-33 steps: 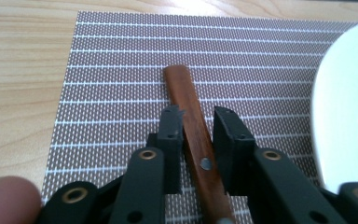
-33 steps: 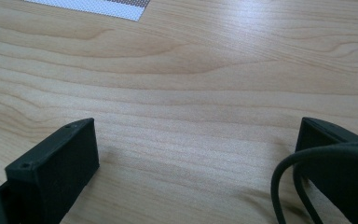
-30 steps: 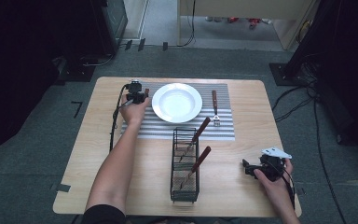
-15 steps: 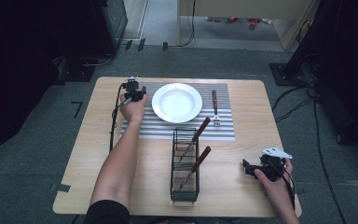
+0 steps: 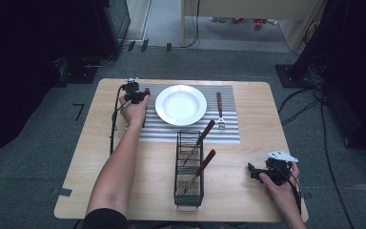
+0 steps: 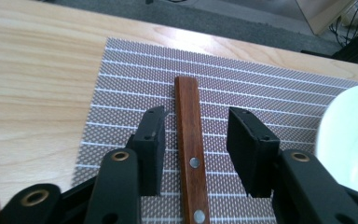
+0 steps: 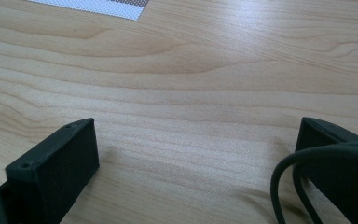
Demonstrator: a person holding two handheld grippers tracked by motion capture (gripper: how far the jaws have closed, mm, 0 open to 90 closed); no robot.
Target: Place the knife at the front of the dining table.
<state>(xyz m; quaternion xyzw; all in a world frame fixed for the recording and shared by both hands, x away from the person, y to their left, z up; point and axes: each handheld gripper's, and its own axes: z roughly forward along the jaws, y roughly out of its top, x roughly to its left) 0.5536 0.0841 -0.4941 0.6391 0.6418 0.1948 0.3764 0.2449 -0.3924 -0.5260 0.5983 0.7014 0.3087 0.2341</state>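
My left gripper (image 5: 137, 95) (image 6: 195, 125) hovers low over the left part of the striped placemat (image 5: 190, 130) (image 6: 135, 84), beside the white plate (image 5: 180, 105) (image 6: 349, 135). It is open, and its jaws straddle a utensil's brown wooden handle with rivets (image 6: 189, 107) that lies flat on the mat. A gap shows on both sides of the handle. My right gripper (image 5: 253, 171) (image 7: 198, 154) rests open at the table's front right, with bare wood between its jaws.
A fork with a wooden handle (image 5: 219, 109) lies right of the plate. A black wire basket (image 5: 189, 186) stands in front of the mat, holding two wooden-handled utensils (image 5: 203, 134) (image 5: 205, 163). The left gripper's cable (image 5: 113, 124) trails along the table's left side.
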